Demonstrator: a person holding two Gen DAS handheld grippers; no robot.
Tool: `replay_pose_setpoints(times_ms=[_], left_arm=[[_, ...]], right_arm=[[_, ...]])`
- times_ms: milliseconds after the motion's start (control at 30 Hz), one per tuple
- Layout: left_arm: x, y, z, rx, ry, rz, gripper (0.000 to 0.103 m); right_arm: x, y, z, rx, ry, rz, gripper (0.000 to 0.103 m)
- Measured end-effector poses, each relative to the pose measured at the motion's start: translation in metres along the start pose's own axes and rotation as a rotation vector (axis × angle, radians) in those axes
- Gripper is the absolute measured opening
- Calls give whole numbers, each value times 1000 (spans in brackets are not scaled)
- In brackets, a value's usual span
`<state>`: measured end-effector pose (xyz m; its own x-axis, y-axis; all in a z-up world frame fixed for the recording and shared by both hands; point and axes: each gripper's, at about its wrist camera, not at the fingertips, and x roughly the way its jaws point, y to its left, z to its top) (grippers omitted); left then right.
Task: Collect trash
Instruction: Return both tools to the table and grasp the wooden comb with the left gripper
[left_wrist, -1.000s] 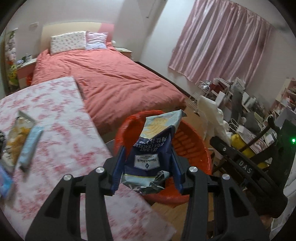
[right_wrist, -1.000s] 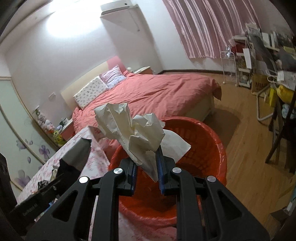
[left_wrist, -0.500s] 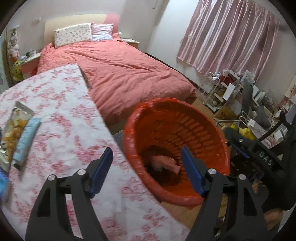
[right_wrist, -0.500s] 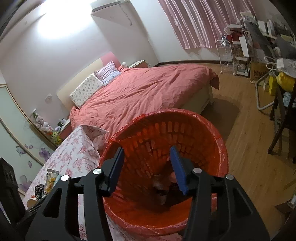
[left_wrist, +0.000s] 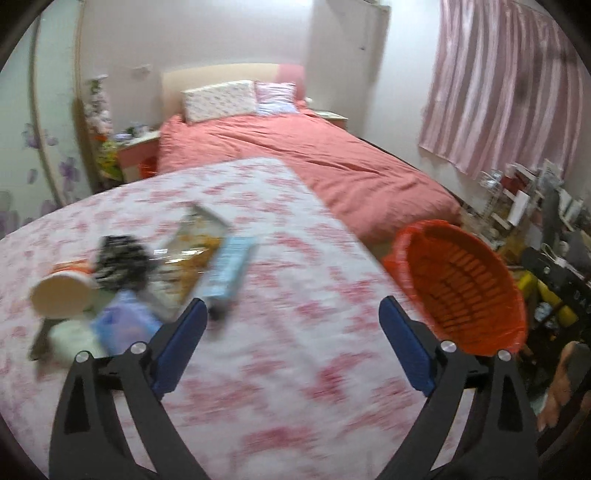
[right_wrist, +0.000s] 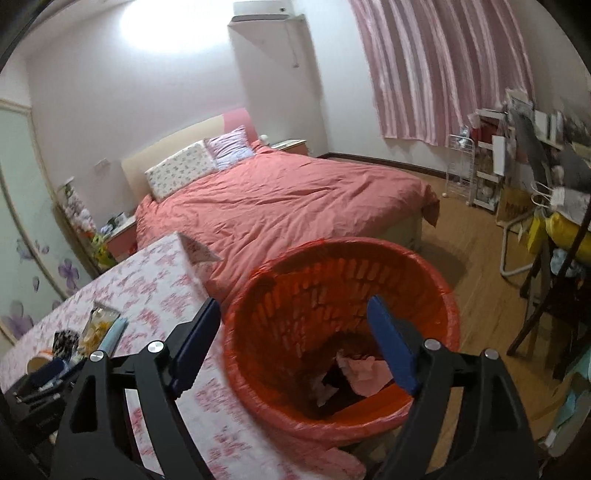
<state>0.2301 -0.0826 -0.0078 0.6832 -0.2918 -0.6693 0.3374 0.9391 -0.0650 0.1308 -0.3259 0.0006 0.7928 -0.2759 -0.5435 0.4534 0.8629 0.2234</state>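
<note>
The basket (right_wrist: 343, 332), orange-red with a liner, stands upright on the floor just beside the table (left_wrist: 288, 332), its mouth facing up; crumpled paper (right_wrist: 364, 369) and dark scraps lie at its bottom. On the table's pink-flowered cloth a blue wrapper (left_wrist: 229, 269) lies with its long axis running from near the left gripper (left_wrist: 291, 341) away toward the bed (left_wrist: 314, 162), beside a clear snack bag (left_wrist: 192, 251), a dark crumpled piece (left_wrist: 118, 262), a paper cup (left_wrist: 61, 295) on its side and a blurred blue pack (left_wrist: 122, 325). Pink curtains (right_wrist: 443, 70) hang by a cluttered shelf over the wood floor. The left gripper's jaws have just been opening and stand wide with nothing between them; a second ago they clamped a snack bag over the basket, and now they face the tabletop. The right gripper (right_wrist: 295, 341) has likewise just been opening and is empty; the paper it pinched a second ago is gone from it.
</note>
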Motion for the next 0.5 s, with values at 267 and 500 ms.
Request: replay_pose_setpoints(times_ms=[267, 500], left_arm=[[-36, 102, -17, -124, -35, 174, 94], [-53, 182, -38, -219, -24, 321, 95]], right_arm=[[-1, 43, -19, -87, 54, 64, 82], [-4, 83, -39, -176, 103, 116, 82]])
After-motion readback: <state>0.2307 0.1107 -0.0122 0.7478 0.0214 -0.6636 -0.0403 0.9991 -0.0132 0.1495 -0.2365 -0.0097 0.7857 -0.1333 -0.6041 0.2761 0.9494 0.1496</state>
